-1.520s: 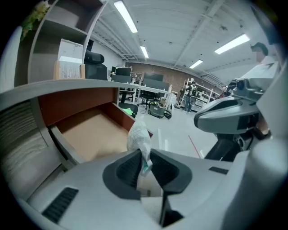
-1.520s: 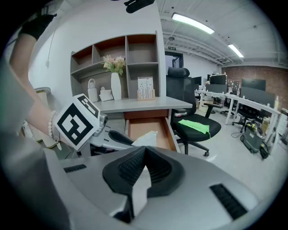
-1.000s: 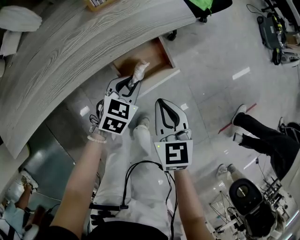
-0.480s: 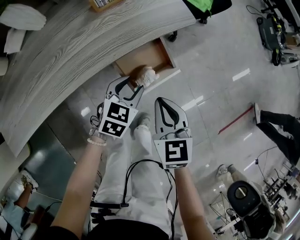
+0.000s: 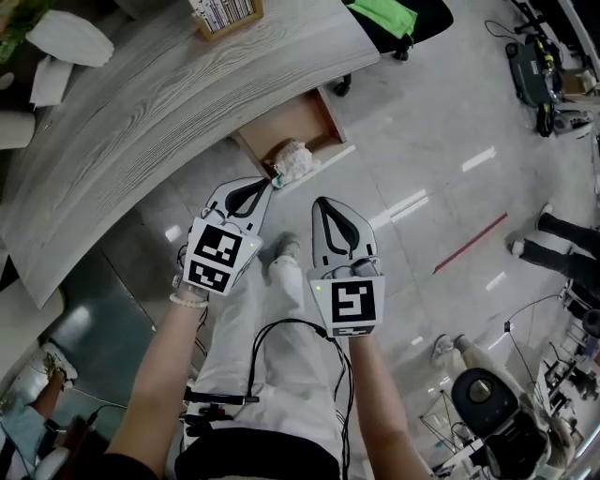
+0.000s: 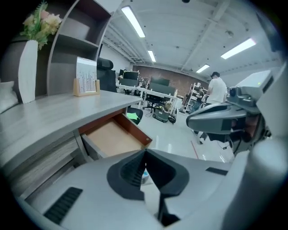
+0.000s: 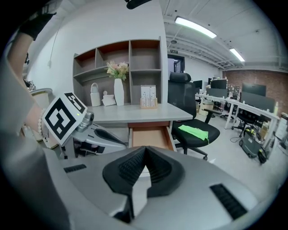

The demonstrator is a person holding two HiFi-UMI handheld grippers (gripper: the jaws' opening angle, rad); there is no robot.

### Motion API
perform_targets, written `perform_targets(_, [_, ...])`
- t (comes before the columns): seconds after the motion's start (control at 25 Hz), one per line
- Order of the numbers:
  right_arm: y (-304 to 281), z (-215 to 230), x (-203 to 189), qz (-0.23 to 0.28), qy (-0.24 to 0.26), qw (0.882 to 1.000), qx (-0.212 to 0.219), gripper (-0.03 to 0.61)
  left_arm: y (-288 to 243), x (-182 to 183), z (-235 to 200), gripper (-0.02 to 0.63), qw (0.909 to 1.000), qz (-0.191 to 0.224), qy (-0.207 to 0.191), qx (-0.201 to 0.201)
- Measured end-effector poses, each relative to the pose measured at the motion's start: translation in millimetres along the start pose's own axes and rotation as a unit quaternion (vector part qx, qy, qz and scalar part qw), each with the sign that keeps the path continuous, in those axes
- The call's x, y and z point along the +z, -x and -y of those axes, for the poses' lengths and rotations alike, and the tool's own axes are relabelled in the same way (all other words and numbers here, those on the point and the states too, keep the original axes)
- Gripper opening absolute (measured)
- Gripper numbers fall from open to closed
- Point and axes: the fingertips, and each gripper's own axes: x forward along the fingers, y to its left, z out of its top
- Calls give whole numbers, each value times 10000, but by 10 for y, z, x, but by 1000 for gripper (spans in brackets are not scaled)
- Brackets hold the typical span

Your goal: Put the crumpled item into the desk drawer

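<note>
No word, number or brand can be read anywhere. The white card with dark print in a light wooden holder (image 5: pixel 223 13), at the far edge of the grey wood-grain tabletop (image 5: pixel 141 103), shows only fine lines, too small to make out. The cubes on the left tongs (image 5: pixel 263 185) and right tongs (image 5: pixel 324 202) bear black-and-white square markers (image 5: pixel 349 305) — patterns, not letters.

Grey wood-grain desk (image 5: pixel 169 84): wooden holder (image 5: pixel 225 14) at its far edge; open drawer (image 5: pixel 291 127) under it, crumpled item (image 5: pixel 295 161) at drawer front.
</note>
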Motion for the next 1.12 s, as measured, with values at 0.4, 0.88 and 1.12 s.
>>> perform_targets(0.4, [419,59,372,151,-107,9997,-172,5,545,556,318,11,9984,279,-430,-231])
perform_targets(0.88, [907,-82,946,453,55,9988,-162,5,1225,1101,670,11,9938,547,-902,-359])
perform_targets(1.12, [1066,-198,1221,649,33,9979,-41,5,1559,1316,625,11,9925,707,-986,-115])
